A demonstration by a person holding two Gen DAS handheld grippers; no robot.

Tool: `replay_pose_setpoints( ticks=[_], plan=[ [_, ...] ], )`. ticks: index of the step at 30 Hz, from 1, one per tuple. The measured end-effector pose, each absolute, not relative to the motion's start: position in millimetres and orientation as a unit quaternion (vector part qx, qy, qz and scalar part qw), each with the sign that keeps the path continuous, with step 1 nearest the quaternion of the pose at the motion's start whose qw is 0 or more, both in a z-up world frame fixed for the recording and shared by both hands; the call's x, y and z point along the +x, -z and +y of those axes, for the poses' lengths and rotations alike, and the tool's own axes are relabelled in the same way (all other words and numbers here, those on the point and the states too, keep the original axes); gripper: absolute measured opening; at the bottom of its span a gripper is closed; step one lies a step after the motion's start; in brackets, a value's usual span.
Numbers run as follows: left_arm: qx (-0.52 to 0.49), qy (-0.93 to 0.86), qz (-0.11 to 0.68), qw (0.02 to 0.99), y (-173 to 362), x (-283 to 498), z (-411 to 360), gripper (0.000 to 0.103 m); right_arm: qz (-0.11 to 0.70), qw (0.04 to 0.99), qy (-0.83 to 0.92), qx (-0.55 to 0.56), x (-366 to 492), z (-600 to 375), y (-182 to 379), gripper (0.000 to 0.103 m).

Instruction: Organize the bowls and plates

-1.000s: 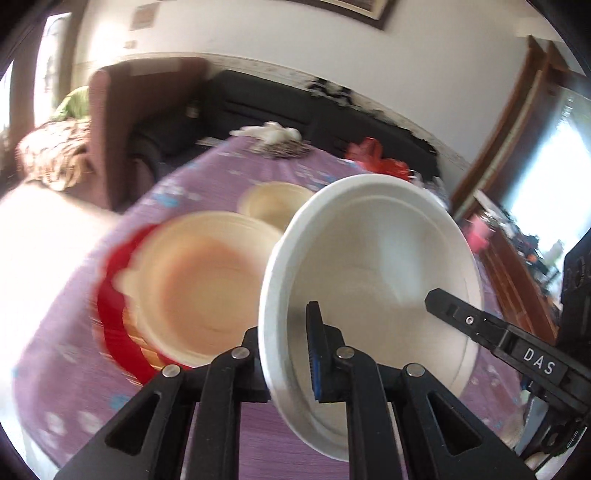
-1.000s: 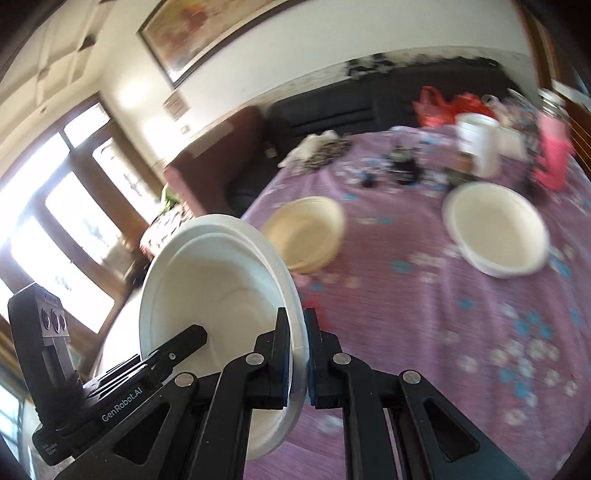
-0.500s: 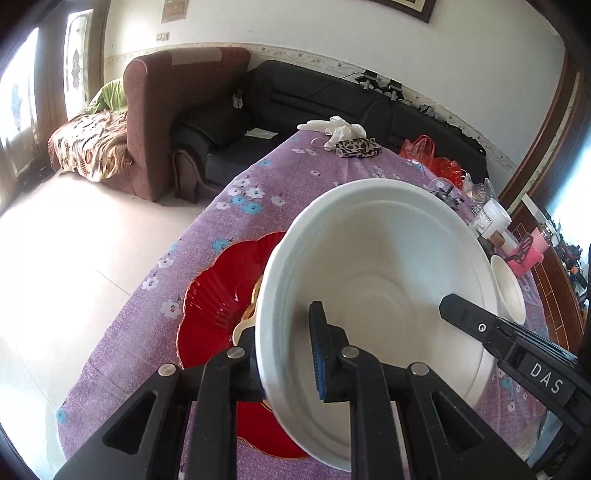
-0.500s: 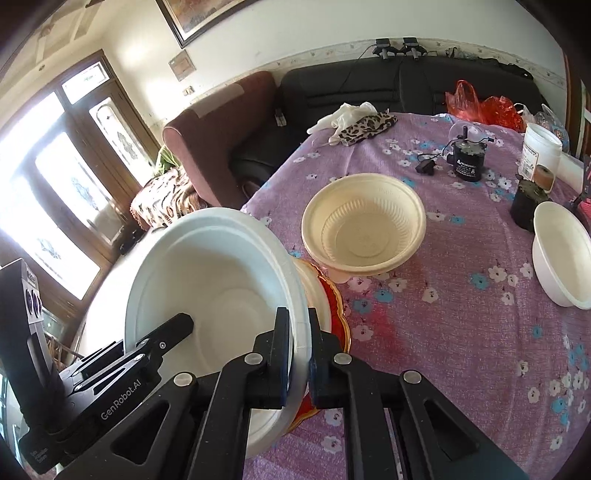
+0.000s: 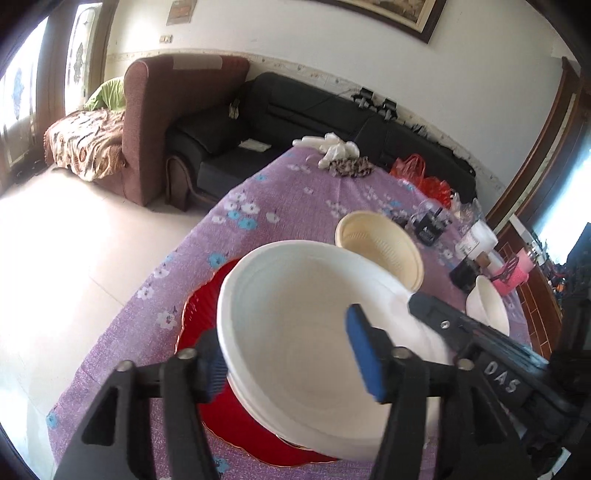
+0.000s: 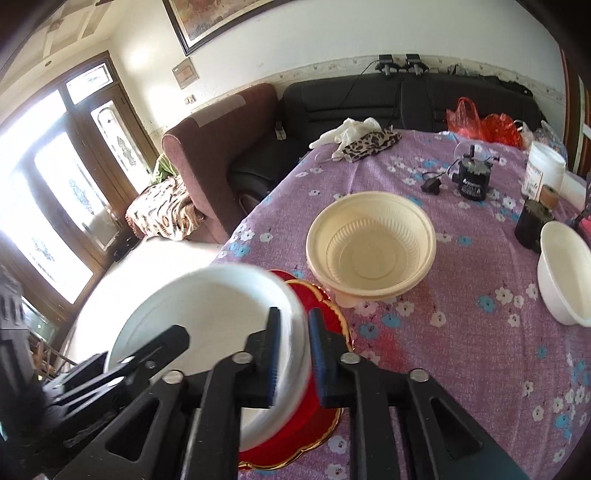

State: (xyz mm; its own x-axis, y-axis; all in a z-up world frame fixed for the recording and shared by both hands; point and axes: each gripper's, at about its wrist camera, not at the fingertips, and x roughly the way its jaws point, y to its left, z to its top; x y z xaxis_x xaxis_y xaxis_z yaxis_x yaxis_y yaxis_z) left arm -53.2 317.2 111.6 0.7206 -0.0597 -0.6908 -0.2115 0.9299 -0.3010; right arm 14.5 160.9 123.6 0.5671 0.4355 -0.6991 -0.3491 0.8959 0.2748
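Low in both frames, my left tongs [image 5: 291, 365] and right tongs [image 6: 293, 354] gape around the white bowl's [image 5: 303, 343] rim, letting it settle onto the red plate [image 6: 321, 314].

Place: you are in a home living room.
Seating: a black sofa [image 6: 406, 99] and a brown armchair [image 6: 218, 147] stand along the wall.
Table: a purple flowered tablecloth [image 6: 461, 332] carries household clutter.
Walls: you see a framed picture [image 6: 218, 18].
Entry: a glazed wooden door [image 6: 74, 177] lets in daylight.
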Motion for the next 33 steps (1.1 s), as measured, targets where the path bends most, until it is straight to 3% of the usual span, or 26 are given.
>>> replay_pose_setpoints(
  ticks=[2, 9, 12, 20, 24, 30, 33],
  plan=[
    [-0.185, -0.045, 0.358, 0.914, -118, -58, 318, 0.073, 0.404, 0.887, -0.22, 0.051, 13, 160, -125, 0.034],
    [-0.219, -0.044, 0.323, 0.92, -138, -80, 334, 0.076, 0.375, 0.898, -0.219, 0.064, 3, 144, -140, 0.035],
    [-0.226, -0.052, 0.299, 0.926, -150, -96, 337, 0.08, 0.366, 0.903, -0.216, 0.065, -5, 134, -146, 0.041],
    [-0.184, -0.049, 0.249, 0.95, -195, -144, 316, 0.081, 0.339, 0.918, -0.192, 0.075, -34, 76, -174, 0.041],
    [-0.141, -0.034, 0.231, 0.962, -232, -169, 298, 0.081, 0.31, 0.93, -0.181, 0.083, -57, 36, -216, 0.041],
    [-0.093, -0.037, 0.215, 0.971, -308, -187, 288, 0.082, 0.231, 0.956, -0.163, 0.08, -105, -19, -329, 0.041],
    [-0.063, -0.062, 0.196, 0.977, -357, -189, 285, 0.083, 0.197, 0.967, -0.143, 0.07, -128, -41, -397, 0.049]
  ],
)
